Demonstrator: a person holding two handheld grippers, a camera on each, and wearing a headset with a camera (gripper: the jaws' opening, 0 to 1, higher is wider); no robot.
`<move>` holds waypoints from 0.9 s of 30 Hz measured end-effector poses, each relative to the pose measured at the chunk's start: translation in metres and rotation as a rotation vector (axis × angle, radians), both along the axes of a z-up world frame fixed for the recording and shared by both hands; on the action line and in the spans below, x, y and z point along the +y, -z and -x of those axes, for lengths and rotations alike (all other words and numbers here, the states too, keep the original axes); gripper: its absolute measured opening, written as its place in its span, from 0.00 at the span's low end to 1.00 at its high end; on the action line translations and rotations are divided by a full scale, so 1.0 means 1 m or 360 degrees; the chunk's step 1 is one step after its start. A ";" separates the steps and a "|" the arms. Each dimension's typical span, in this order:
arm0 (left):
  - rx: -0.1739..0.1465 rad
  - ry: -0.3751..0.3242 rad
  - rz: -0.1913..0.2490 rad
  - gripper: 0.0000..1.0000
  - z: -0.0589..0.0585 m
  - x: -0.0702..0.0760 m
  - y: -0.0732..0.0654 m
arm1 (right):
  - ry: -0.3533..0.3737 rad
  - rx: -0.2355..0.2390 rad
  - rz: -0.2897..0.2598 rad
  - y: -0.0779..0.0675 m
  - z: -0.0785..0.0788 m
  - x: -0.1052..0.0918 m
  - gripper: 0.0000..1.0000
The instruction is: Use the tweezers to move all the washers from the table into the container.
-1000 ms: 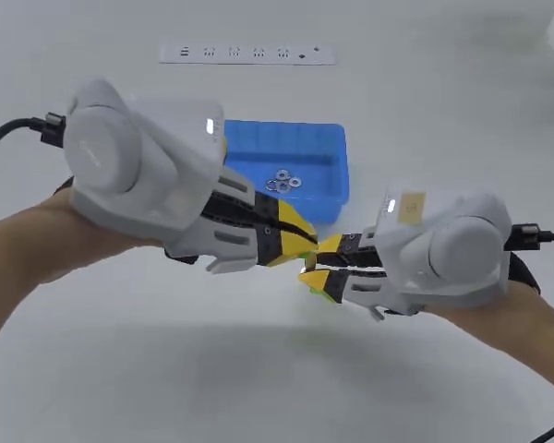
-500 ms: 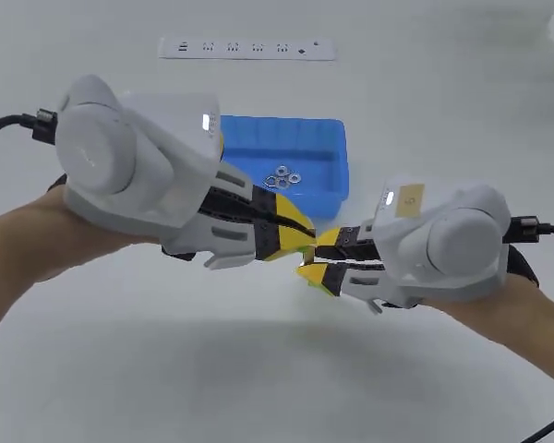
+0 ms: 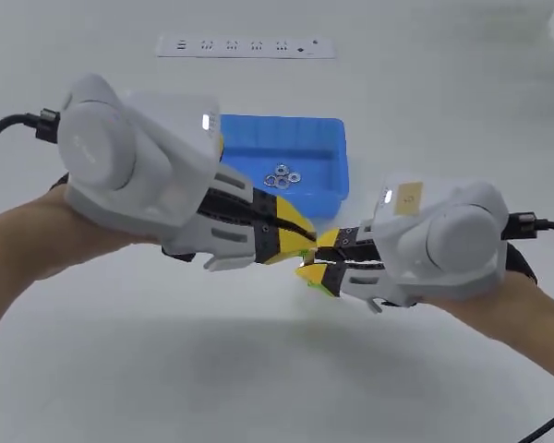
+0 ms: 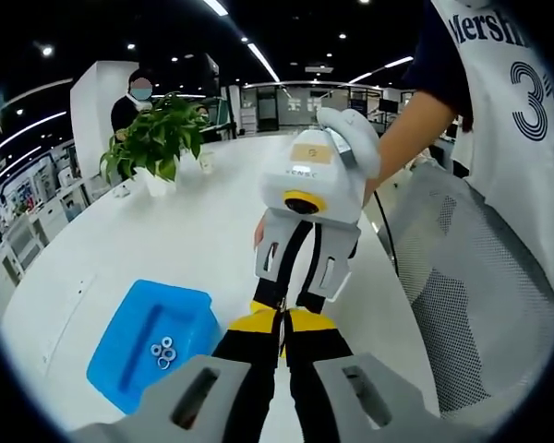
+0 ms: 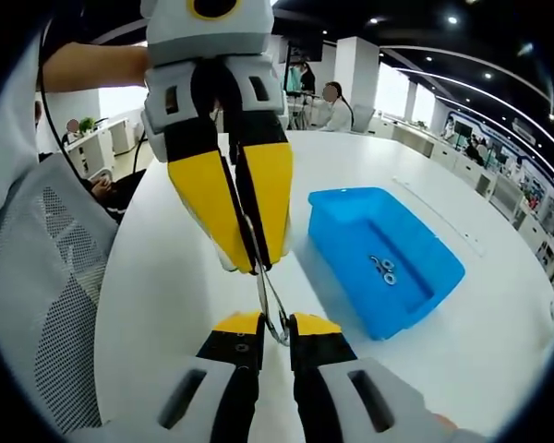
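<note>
My left gripper (image 3: 305, 238) and right gripper (image 3: 312, 266) meet tip to tip above the white table (image 3: 166, 369), just in front of the blue container (image 3: 323, 148). Thin metal tweezers (image 5: 270, 300) run between them. In the right gripper view the left gripper (image 5: 256, 263) is shut on the tweezers' upper part, and my right gripper (image 5: 277, 330) is shut on their rounded end. The left gripper view shows its own jaws (image 4: 282, 325) closed together. Several washers (image 3: 283, 178) lie inside the container (image 5: 388, 258).
A white power strip (image 3: 246, 46) lies flat at the far edge of the table. A potted plant (image 4: 157, 138) stands at the table's far side. A mesh chair (image 4: 443, 277) sits beside the table, behind the person.
The two grippers have stayed tip to tip on the tweezers. They have drifted slightly, and the left one sits a little higher than a second ago.
</note>
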State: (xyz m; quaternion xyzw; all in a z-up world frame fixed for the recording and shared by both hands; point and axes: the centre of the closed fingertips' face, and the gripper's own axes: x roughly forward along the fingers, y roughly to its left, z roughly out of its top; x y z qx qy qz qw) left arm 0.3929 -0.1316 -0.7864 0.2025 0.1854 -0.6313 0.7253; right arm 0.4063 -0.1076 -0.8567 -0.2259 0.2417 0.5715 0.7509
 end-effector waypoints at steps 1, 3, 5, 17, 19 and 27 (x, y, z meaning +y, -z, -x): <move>0.0010 0.0003 -0.0001 0.06 0.000 0.000 0.000 | -0.0006 0.0007 0.0003 0.000 0.000 0.000 0.12; 0.0009 0.0007 -0.0005 0.06 0.000 0.000 0.000 | -0.0012 0.0007 0.0008 0.000 0.000 0.000 0.12; 0.0009 0.0019 -0.0020 0.06 0.001 0.000 0.000 | -0.0017 0.0012 0.0012 0.000 0.001 0.000 0.12; -0.0002 -0.0008 -0.0028 0.05 -0.002 0.015 -0.023 | -0.0077 -0.0047 -0.0013 -0.024 0.000 0.013 0.11; -0.0021 -0.0016 -0.0027 0.05 -0.004 0.018 -0.029 | -0.0080 -0.0079 -0.0026 -0.032 -0.004 0.016 0.11; -0.0099 -0.0062 -0.0004 0.05 -0.021 0.033 -0.061 | -0.0101 -0.0193 -0.0050 -0.062 -0.021 0.028 0.11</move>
